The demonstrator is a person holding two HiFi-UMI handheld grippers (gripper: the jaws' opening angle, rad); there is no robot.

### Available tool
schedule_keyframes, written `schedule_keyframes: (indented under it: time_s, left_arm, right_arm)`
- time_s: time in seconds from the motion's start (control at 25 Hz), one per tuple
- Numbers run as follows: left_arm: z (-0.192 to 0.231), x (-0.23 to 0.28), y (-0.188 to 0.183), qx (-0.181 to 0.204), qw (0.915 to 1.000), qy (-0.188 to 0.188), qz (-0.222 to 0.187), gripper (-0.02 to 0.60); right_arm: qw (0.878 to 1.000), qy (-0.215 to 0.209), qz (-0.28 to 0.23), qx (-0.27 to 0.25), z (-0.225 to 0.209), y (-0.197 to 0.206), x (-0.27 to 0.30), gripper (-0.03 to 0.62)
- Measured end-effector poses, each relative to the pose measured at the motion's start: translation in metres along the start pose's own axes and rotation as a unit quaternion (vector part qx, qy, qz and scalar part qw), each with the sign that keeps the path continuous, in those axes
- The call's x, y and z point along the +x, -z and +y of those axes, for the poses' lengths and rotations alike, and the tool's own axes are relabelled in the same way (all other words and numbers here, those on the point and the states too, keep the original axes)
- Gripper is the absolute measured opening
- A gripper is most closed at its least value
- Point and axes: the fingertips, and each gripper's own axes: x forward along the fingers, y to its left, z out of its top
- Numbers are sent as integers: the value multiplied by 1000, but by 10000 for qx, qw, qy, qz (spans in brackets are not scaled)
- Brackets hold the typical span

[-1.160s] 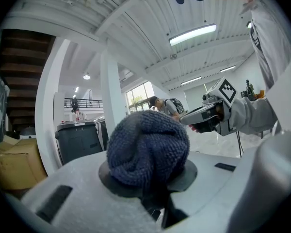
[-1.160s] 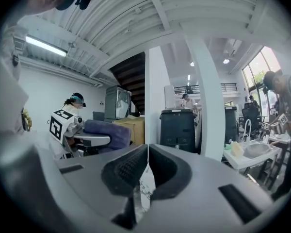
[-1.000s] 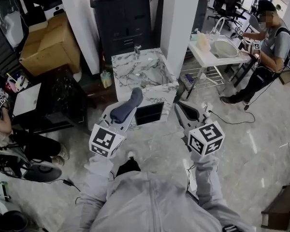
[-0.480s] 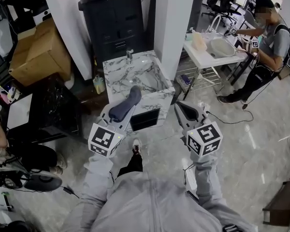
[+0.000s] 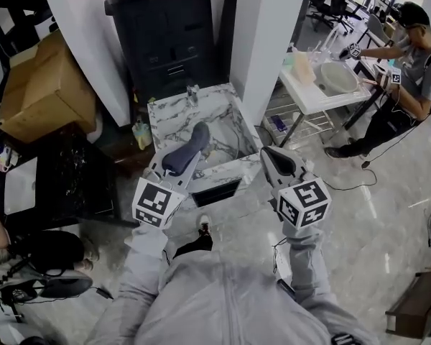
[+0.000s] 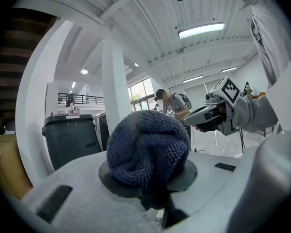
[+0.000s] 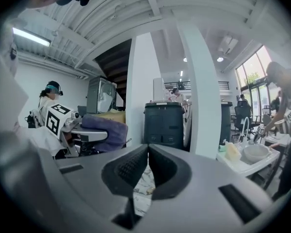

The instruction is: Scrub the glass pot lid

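1. While the left gripper points toward 12 o'clock in the head view, its jaws are clamped on a bunched dark blue cloth, which bulges out past the tips.
2. The right gripper is level with it at 3 o'clock, a little apart. Its jaws are pressed together with nothing between them.
3. Both grippers are held up in the air in a person's grey-sleeved hands. Each carries its marker cube at the rear, the left cube and the right cube.
4. Just past the tips at 12 o'clock stands a marble sink with a small tap at its far edge. The cloth overlaps the near rim of the sink in the head view.
5. The glass pot lid cannot be picked out with any certainty. A dark curved shape lies in the basin, but it is too small to tell what it is.
6. Beyond the sink at 12 o'clock is a black bin. A white pillar rises at 1 o'clock.
7. A cardboard box sits at 10 o'clock.
8. At 2 o'clock a white table holds a second basin. Another person stands at its far side, reaching over it.
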Motion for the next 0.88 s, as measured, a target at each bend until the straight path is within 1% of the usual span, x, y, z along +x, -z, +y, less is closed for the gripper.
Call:
schedule_keyframes:
  time_s: [0.16, 0.32, 0.44, 0.64, 0.88]
  left_arm:
    - [35, 27, 8, -21, 10000, 50, -3, 85]
    - [60, 54, 16, -33, 9999, 108, 7, 85]
    - [77, 71, 27, -110, 9998, 120, 71, 86]
    - [90, 94, 42, -185, 9993, 269, 188, 86]
    - [108, 123, 70, -55, 9972, 597, 457, 86]
  right_arm:
    - [10000, 79, 60, 3, -17, -6, 37, 31]
    - [9998, 114, 131, -25, -33, -7, 68, 31]
    - [9997, 112, 194, 5, -42, -6, 88, 31]
    - [9992, 134, 305, 217, -56, -1, 114, 31]
    - [9977, 185, 491, 439, -68, 15, 151, 31]
